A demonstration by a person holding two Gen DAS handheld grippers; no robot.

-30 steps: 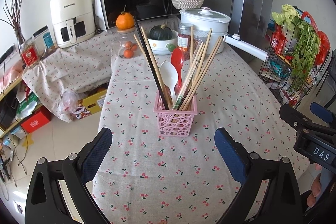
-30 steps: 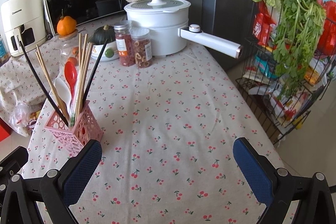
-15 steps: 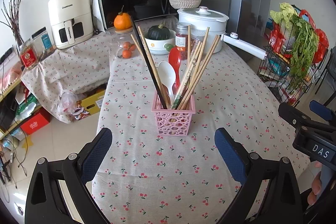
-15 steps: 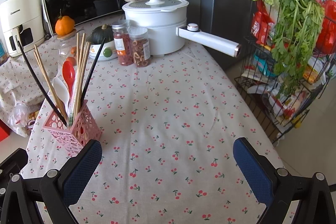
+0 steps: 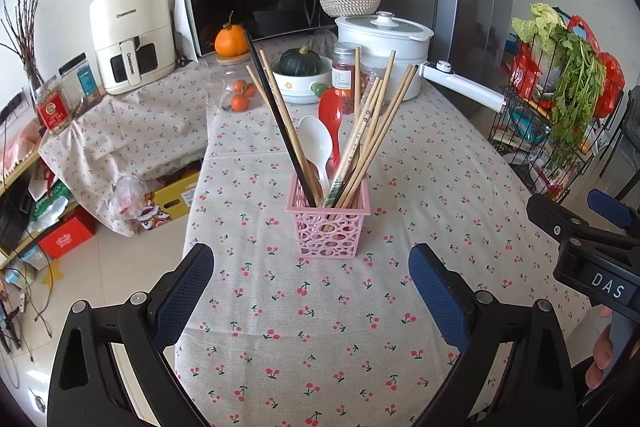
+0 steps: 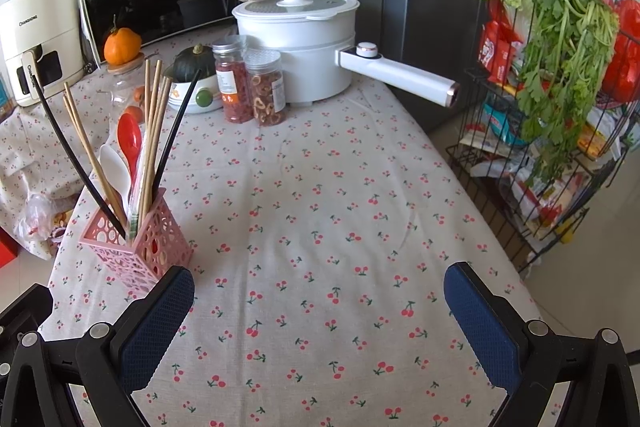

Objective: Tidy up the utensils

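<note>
Pink basket (image 5: 327, 227) hiding utensil ends

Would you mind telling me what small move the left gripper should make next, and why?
Probably ease the left gripper forward toward the pink basket. Its jaws are open and empty, the basket sits straight ahead between them, and chopsticks and spoons stand mixed inside. The right gripper faces bare tablecloth.

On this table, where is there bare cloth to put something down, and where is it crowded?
The widest bare cloth lies right of the pink basket, from the two jars down to the near edge. The far end is crowded: the white pot, its long handle, the jars and the squash bowl stand close together.
</note>
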